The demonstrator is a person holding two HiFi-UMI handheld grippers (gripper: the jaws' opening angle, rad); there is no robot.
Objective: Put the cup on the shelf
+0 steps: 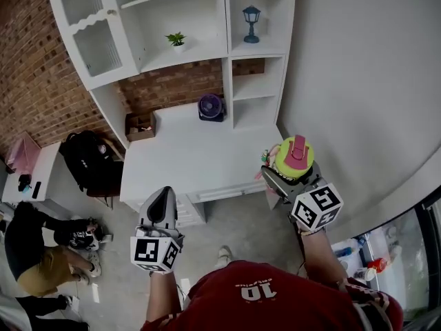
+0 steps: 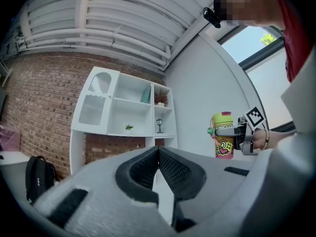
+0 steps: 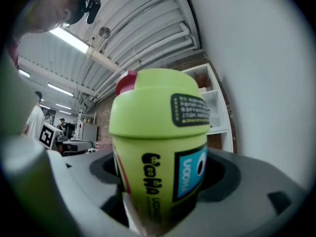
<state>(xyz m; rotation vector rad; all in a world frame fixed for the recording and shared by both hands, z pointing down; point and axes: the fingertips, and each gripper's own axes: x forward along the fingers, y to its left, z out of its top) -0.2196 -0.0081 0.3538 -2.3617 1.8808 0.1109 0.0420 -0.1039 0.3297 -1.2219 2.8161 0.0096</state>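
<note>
A lime-green cup (image 1: 295,156) with a pink lid is held upright in my right gripper (image 1: 288,174), shut on its body, off the right front corner of the white desk (image 1: 193,158). The cup (image 3: 160,152) fills the right gripper view, and the cup (image 2: 222,135) also shows at the right of the left gripper view. My left gripper (image 1: 162,204) hangs in front of the desk, its jaws closed together with nothing between them. The white shelf unit (image 1: 186,33) stands on the desk against the brick wall, with open cubbies at its right side.
On the shelves sit a small green plant (image 1: 176,40) and a blue lantern (image 1: 251,23). A purple fan (image 1: 211,106) and a brown box (image 1: 140,125) stand at the desk's back. A black backpack (image 1: 88,158) rests on a chair at left; a person (image 1: 41,243) crouches on the floor.
</note>
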